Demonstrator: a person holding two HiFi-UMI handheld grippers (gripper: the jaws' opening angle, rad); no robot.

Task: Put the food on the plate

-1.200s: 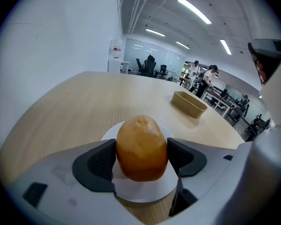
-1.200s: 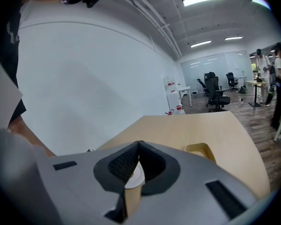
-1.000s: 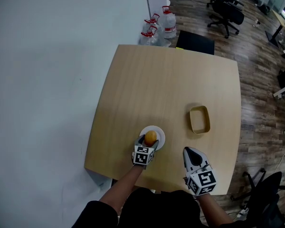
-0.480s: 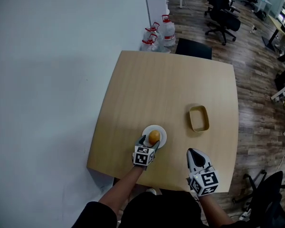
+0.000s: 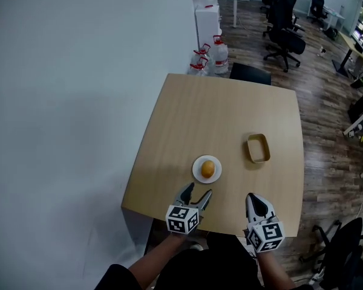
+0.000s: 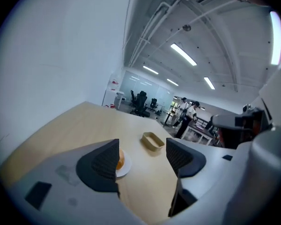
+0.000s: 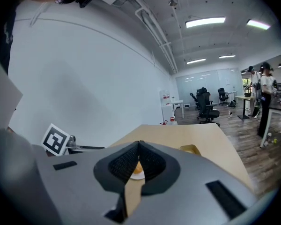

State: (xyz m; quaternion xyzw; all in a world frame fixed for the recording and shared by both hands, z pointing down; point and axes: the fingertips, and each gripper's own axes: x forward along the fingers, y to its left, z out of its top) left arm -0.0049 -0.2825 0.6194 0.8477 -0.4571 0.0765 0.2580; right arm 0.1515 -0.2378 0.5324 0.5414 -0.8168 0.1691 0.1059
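An orange round piece of food (image 5: 208, 168) lies on the small white plate (image 5: 198, 165) near the table's front edge. In the left gripper view the food (image 6: 119, 159) peeks out beside the left jaw, on the plate (image 6: 123, 168). My left gripper (image 5: 196, 193) is open and empty, a little in front of the plate and apart from it. My right gripper (image 5: 255, 200) is shut with nothing in it, to the right near the front edge. Through its jaws a sliver of the food (image 7: 136, 168) shows.
A shallow tan tray (image 5: 258, 148) sits empty on the wooden table (image 5: 230, 113) to the right of the plate. A white wall runs along the left. Water bottles (image 5: 216, 52) and office chairs (image 5: 285, 18) stand beyond the table's far edge.
My left gripper has opened, let go of the food onto the plate and drawn back toward the table's front edge. The right gripper stayed shut and shifted slightly.
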